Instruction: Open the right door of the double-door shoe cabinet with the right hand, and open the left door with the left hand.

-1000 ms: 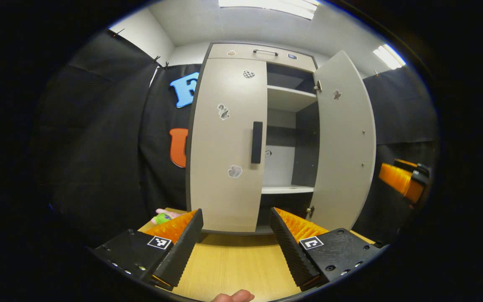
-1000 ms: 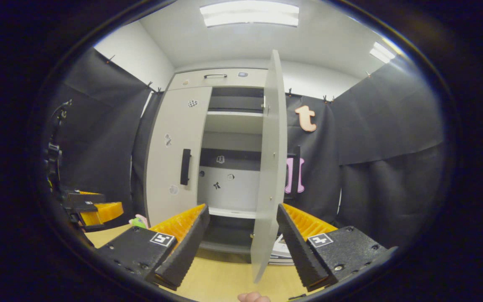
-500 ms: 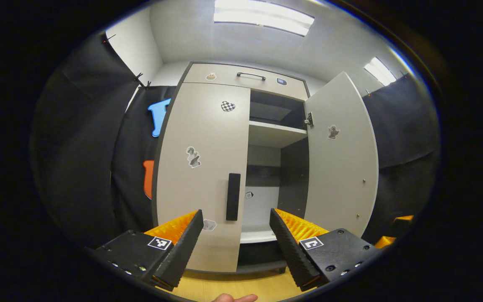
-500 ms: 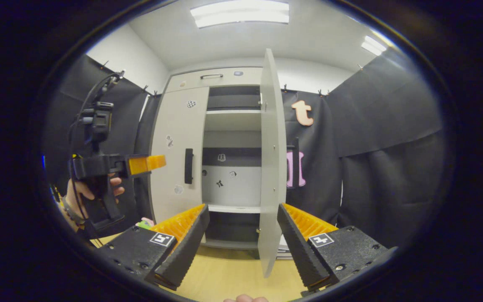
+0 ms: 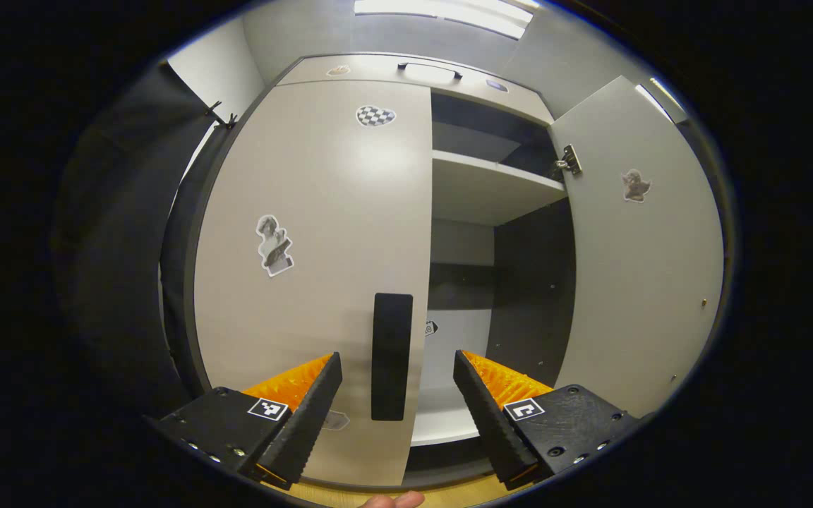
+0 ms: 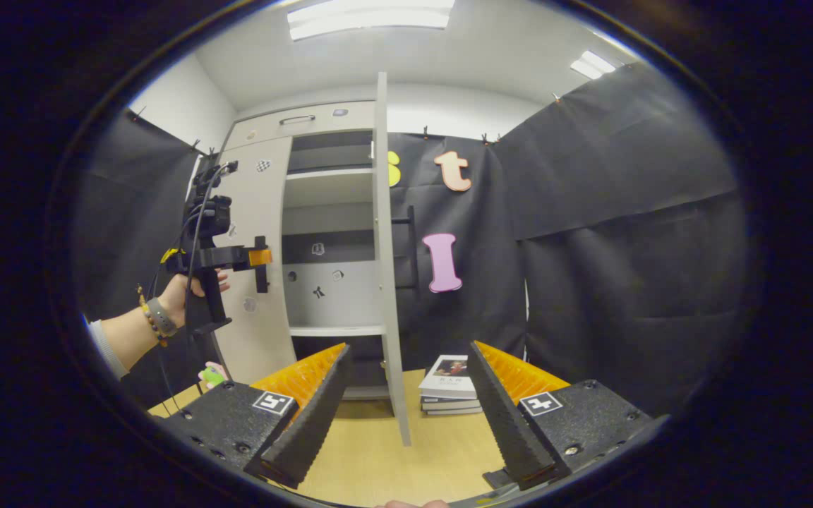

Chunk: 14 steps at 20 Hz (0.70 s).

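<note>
The beige shoe cabinet stands on a wooden table. Its left door (image 5: 322, 240) is closed and carries a black vertical handle (image 5: 391, 356). My left gripper (image 5: 398, 398) is open, and the handle stands between its fingers, just ahead of the tips. In the right gripper view that left gripper (image 6: 258, 259) is held by a hand, right at the left door's handle. The right door (image 6: 387, 254) is swung out edge-on and also shows as the right door (image 5: 643, 268) from the inside. My right gripper (image 6: 406, 391) is open, drawn back from the door edge.
A stack of books (image 6: 452, 384) lies on the wooden table (image 6: 378, 458) behind the open right door. A small green and pink toy (image 6: 212, 374) sits by the cabinet's left foot. Bare shelves (image 5: 488, 187) show inside the cabinet.
My left gripper rose and closed in on the left door until the handle sits between its fingers. My right gripper pulled back and turned right; the right door has swung wider.
</note>
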### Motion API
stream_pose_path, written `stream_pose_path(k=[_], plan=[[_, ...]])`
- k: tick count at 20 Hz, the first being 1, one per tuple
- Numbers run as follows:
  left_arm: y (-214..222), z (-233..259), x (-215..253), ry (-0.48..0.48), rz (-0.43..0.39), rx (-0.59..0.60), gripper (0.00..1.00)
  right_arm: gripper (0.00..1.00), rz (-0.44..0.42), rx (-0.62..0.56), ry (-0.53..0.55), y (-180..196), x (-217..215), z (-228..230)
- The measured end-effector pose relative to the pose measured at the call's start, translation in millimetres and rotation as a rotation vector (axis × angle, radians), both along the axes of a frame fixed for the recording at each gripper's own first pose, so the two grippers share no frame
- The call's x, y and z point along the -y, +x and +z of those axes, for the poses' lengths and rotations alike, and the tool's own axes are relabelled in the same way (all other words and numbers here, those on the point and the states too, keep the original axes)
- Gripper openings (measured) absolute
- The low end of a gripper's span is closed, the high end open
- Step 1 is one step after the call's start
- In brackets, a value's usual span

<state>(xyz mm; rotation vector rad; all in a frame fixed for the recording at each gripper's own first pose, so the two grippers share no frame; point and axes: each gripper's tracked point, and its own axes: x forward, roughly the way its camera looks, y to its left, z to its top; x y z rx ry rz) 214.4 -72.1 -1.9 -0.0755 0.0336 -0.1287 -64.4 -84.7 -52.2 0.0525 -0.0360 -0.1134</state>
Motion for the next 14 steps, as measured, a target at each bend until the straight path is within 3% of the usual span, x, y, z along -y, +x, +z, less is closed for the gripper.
stream_pose_path(k=[6,14], plan=[[36,-26,-17,0.017,0.077,-0.058,0.95,0.99,-0.07,-0.008,0.019,0,26,-6],[37,-26,-19,0.019,0.085,-0.061,0.93,0.99,-0.039,-0.015,0.009,14,18,-9]])
